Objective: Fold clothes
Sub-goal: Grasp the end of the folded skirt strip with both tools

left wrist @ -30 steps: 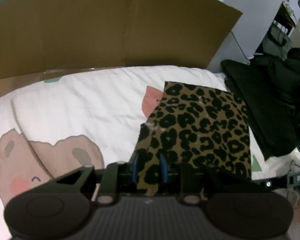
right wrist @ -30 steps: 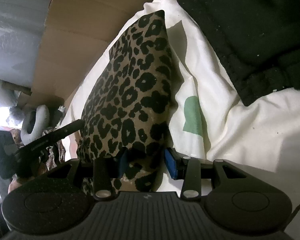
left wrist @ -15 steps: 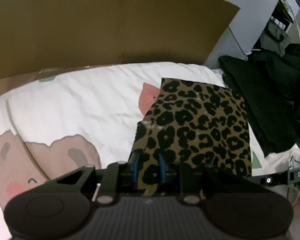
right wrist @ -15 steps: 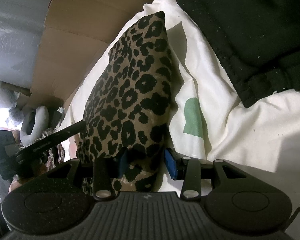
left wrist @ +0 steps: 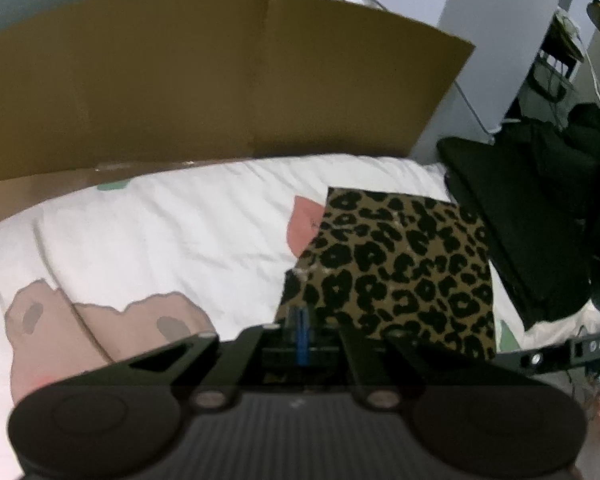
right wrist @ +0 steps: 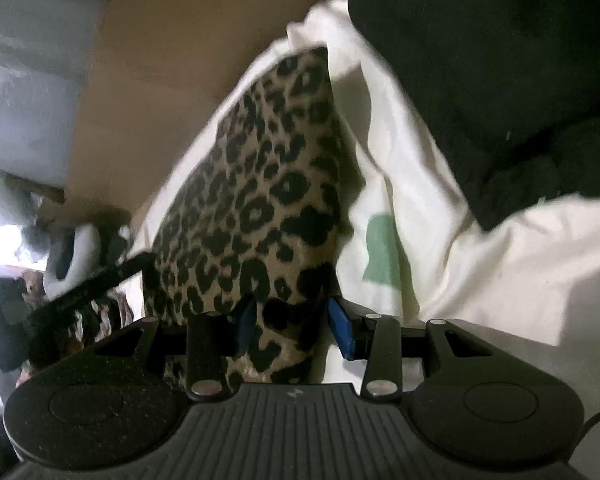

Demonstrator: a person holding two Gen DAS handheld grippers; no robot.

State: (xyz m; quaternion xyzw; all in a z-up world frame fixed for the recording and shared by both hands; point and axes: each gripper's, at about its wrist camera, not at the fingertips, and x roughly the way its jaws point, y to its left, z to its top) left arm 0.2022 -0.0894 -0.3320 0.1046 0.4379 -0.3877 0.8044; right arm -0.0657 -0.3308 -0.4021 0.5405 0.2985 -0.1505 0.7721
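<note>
Changes recorded:

- Left gripper (left wrist: 301,330): blue pads, formerly apart with a fold of the leopard-print garment (left wrist: 404,268) between them, now pressed together at the garment's near left corner; whether cloth lies between them cannot be told.
- Leopard-print garment: near left corner, formerly hanging down between the left pads, now ends at the closed pads.
- Left wrist view: more of the clutter above the cardboard sheet (left wrist: 220,80) now shows than before.
- Right wrist view: now blurred, sharp earlier.
</note>
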